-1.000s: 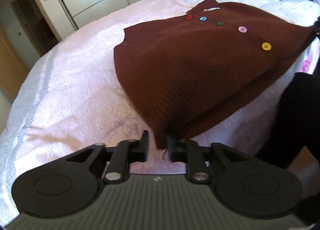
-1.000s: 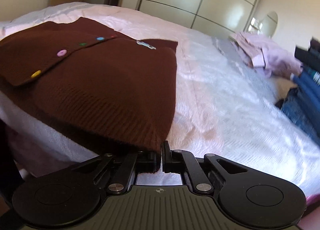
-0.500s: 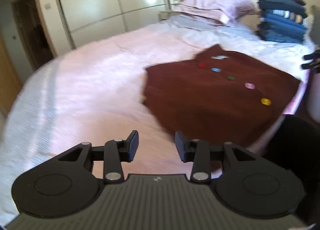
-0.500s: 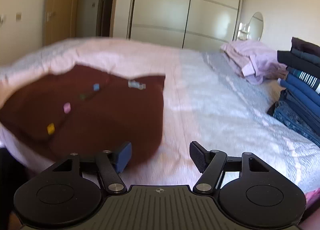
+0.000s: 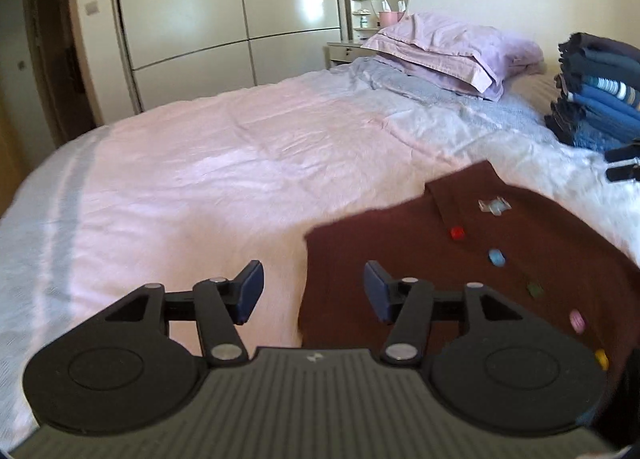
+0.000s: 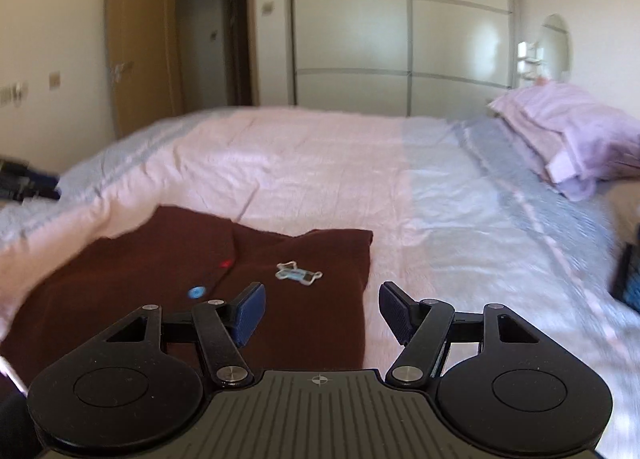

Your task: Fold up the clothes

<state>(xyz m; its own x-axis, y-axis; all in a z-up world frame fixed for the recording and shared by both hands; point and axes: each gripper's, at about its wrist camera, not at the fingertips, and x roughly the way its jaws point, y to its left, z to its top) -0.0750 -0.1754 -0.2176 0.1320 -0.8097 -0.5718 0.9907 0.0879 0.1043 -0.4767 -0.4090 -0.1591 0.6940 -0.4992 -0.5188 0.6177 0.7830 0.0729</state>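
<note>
A dark brown knitted cardigan (image 5: 460, 271) with coloured buttons lies flat on the pink bedspread (image 5: 200, 187), near the bed's front edge. It also shows in the right wrist view (image 6: 312, 299) with its white neck label (image 6: 298, 272). My left gripper (image 5: 313, 291) is open and empty, above the cardigan's left edge. My right gripper (image 6: 320, 311) is open and empty, above the cardigan's right edge. The right gripper's fingertips (image 5: 622, 165) show at the right edge of the left wrist view.
A lilac pillow (image 5: 452, 51) lies at the head of the bed. A stack of folded blue clothes (image 5: 596, 99) stands at the far right. White wardrobe doors (image 6: 400, 27) and a doorway (image 6: 224, 31) are beyond the bed.
Both grippers have let go of the cardigan's hem, opened, and pulled up and back. The cardigan now lies flat on the bed.
</note>
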